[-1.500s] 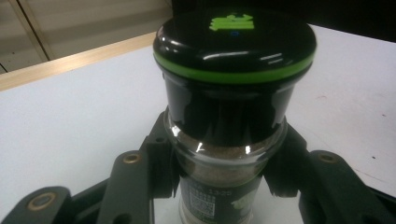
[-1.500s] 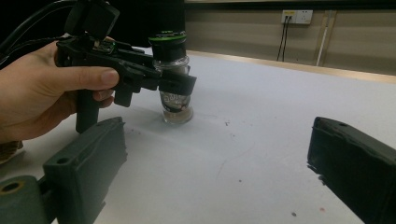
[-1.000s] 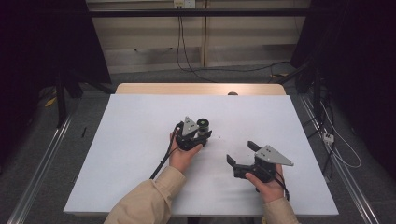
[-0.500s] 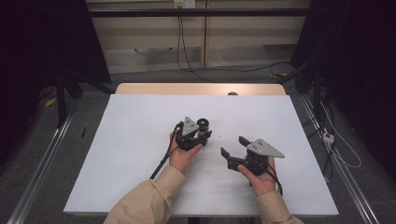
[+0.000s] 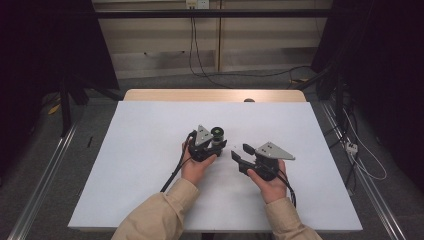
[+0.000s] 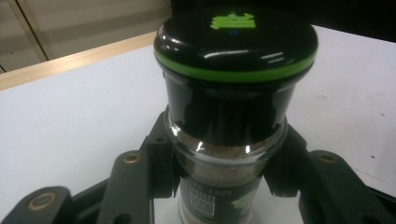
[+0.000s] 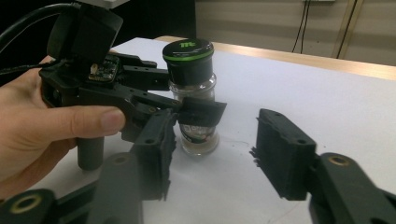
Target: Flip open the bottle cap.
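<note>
Two grippers work over the white desk (image 5: 125, 165). Since a second ago the right gripper (image 5: 239, 156) has slid leftward toward the left one, and its jaws have just been closing: they now stand half-narrowed with nothing between them, only bare desk showing in the gap in the right gripper view. The left gripper (image 5: 214, 142) has not moved; its jaws clamp the glass body of the spice jar (image 6: 229, 140), which stands upright near the desk's middle, its black lid (image 6: 236, 39) with a green ring on top. A black cable (image 5: 172, 172) trails back along the left sleeve (image 5: 155, 215). Nothing lies between the right gripper and the jar.
</note>
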Motion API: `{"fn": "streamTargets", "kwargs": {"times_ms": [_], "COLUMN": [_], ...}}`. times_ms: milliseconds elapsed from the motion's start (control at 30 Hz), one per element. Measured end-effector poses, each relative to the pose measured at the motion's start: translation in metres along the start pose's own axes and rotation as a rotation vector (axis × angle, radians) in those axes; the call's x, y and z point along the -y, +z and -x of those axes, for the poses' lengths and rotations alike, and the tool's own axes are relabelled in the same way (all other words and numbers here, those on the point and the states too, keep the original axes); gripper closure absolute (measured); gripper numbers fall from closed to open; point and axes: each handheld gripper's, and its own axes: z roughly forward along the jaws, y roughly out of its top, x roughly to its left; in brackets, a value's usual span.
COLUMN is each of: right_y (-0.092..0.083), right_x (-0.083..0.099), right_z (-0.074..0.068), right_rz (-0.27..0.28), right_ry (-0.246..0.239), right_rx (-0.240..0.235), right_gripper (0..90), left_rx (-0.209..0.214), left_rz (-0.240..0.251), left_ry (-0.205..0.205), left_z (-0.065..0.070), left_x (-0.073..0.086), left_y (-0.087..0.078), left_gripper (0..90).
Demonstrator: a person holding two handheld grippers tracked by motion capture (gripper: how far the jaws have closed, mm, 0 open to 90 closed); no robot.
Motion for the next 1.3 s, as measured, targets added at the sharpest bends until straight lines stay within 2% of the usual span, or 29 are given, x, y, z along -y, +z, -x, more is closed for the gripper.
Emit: {"fn": "streamTargets", "kwargs": {"times_ms": [167,267,633,933,1300], "right_y": [0.006,0.009,0.019,0.028,0.038], "right_x": [-0.004,-0.006,-0.01,-0.017,-0.021], "right_z": [0.001,0.0,0.0,-0.005,-0.006], "right_rz": [-0.018,-0.034,-0.045,-0.052,-0.075], "right_ry": [0.001,-0.002,-0.003,-0.013,-0.019], "right_rx": [0.004,0.0,-0.038,-0.053,-0.052], "right_gripper": [60.3,65.0,84.2,89.8,90.0], "left_rx": [-0.002,0.003,0.005,0.006,0.006], "left_rz": [0.0,0.0,-0.002,0.001,-0.001], "left_ry": [0.007,-0.003,-0.005,-0.009,-0.007], "left_z": [0.001,0.0,-0.001,-0.001,-0.001], "left_x": [0.0,0.0,0.0,0.0,0.0], "left_y": [0.0,0.0,0.0,0.0,0.0], "left_gripper": [53.3,53.3,53.3,53.3,53.3]}}
